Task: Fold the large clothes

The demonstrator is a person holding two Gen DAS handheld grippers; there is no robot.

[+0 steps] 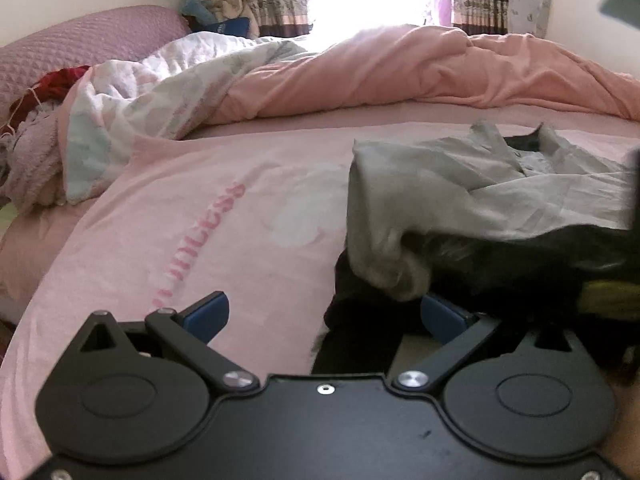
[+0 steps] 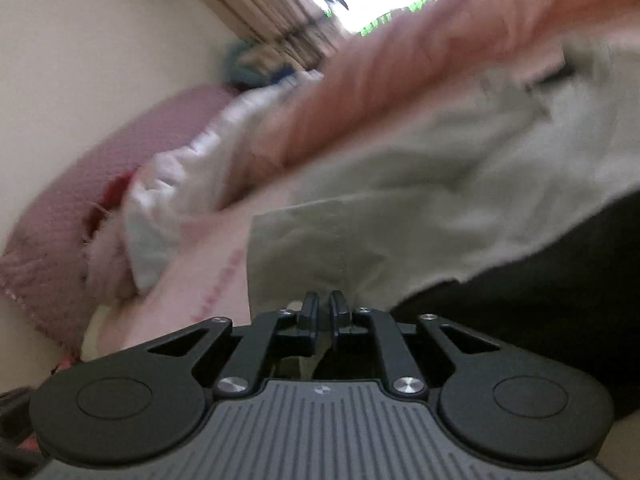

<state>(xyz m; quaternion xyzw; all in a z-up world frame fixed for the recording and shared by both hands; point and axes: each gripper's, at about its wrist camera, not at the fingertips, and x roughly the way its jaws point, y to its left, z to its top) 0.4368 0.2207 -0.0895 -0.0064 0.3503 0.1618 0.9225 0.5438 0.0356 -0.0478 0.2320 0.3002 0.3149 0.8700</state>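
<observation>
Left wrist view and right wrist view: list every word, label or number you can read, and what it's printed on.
"PRINCESS" reads likely, in pink letters on the pink bedsheet; the lower letters are blurred, the end "ESS" is clear.
Pink lettering on the same sheet in the right wrist view: too blurred to read.
Grey garment, left gripper, right gripper: no text visible.
</observation>
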